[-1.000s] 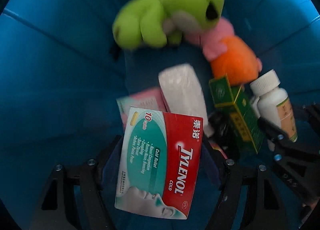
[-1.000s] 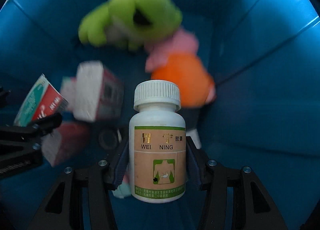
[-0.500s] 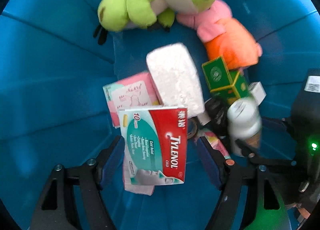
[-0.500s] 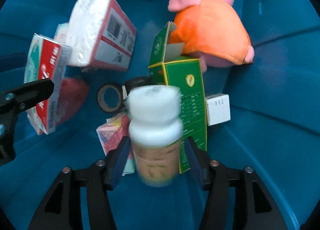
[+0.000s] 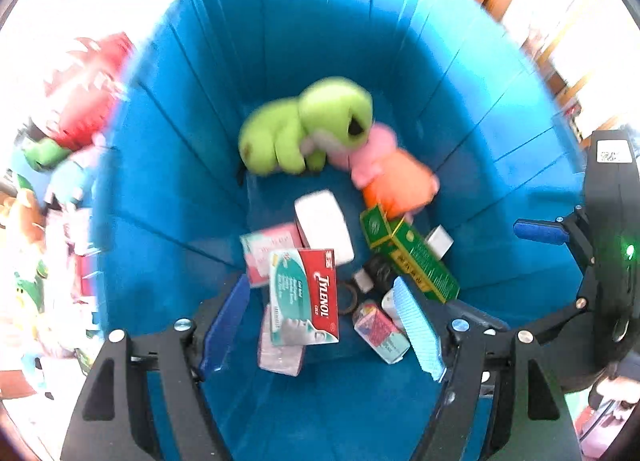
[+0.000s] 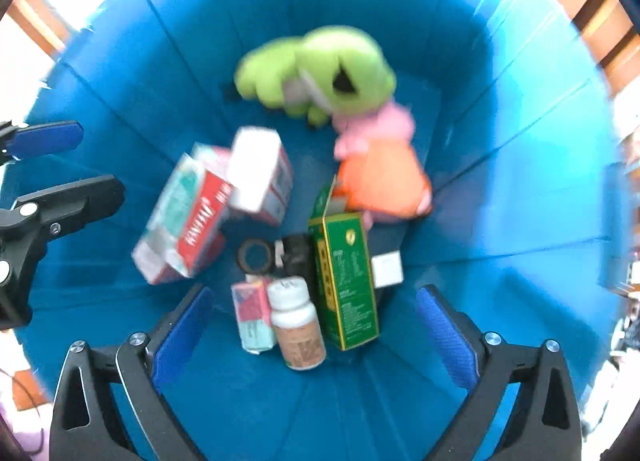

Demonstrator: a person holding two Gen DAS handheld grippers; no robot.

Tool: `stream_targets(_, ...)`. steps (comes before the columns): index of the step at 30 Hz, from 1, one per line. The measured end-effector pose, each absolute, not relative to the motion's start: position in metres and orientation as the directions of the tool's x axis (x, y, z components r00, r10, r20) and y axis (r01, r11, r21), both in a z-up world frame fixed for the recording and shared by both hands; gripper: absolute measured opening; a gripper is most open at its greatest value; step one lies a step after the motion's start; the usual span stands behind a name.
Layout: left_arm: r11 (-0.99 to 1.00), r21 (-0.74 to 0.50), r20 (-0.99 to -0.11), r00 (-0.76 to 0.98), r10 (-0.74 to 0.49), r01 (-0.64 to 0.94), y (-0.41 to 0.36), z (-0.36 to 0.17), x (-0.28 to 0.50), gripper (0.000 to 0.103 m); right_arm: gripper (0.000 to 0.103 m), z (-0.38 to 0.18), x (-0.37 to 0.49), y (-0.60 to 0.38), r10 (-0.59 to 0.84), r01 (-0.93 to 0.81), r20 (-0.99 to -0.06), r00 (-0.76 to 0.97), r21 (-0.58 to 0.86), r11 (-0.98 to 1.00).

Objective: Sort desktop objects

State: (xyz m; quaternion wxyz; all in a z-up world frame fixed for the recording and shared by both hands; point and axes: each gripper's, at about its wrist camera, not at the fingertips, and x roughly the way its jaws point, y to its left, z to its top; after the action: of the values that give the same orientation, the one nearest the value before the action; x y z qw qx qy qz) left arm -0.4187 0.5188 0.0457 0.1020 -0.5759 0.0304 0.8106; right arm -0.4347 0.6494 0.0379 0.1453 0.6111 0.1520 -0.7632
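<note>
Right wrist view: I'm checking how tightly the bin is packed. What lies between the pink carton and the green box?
The white pill bottle lies there, between the pink carton and the green box, seen in the right wrist view.

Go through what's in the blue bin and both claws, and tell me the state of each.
Left claw: open, empty.
Right claw: open, empty.
Tylenol box: lying in bin, closed.
White pill bottle: lying in bin, capped.
Green box: in bin, end flap open.
Green plush: on its side.

The red-and-teal box [image 5: 305, 295] reads "TYLENOL COLD".
</note>
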Motion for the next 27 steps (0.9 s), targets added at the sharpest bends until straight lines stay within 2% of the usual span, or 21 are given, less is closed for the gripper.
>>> stream_targets(7,-0.985,0.008,-0.756,-0.646,0.107,-0.173,0.512,0.104,-0.341,0.090,0.102,0.094,-0.384,0.649,-0.106,0.425,-0.876,-0.471,-0.120,-0.897)
stream_targets(9,-0.991,0.001,-0.688,-0.719,0.096,-0.134,0.505,0.114,-0.320,0.092,0.102,0.111,-0.367,0.651,-0.119,0.390,-0.831,-0.544,-0.125,-0.912)
stream_targets(12,-0.996,-0.006,-0.597,-0.799,0.071,-0.084,0.494,0.123,-0.289,0.094,0.102,0.129,-0.339,0.651,-0.119,0.329,-0.761,-0.638,-0.130,-0.935)
stream_targets(13,-0.997,-0.002,-0.580,-0.812,0.063,-0.076,0.491,0.124,-0.281,0.100,0.102,0.134,-0.331,0.651,-0.128,0.318,-0.742,-0.658,-0.120,-0.941)
stream_targets(15,-0.998,0.003,-0.546,-0.836,0.053,-0.064,0.483,0.128,-0.263,0.103,0.102,0.140,-0.315,0.650,-0.149,0.291,-0.713,-0.685,-0.081,-0.953)
stream_targets(20,-0.995,0.008,-0.512,-0.855,0.083,-0.101,0.467,0.134,-0.230,0.103,0.102,0.145,-0.278,0.632,-0.144,0.249,-0.687,-0.712,-0.055,-0.967)
stream_targets(27,-0.996,-0.002,-0.491,-0.868,0.077,-0.087,0.441,0.135,-0.193,0.103,0.102,0.156,-0.229,0.598,-0.072,0.205,-0.639,-0.766,-0.137,-0.969)
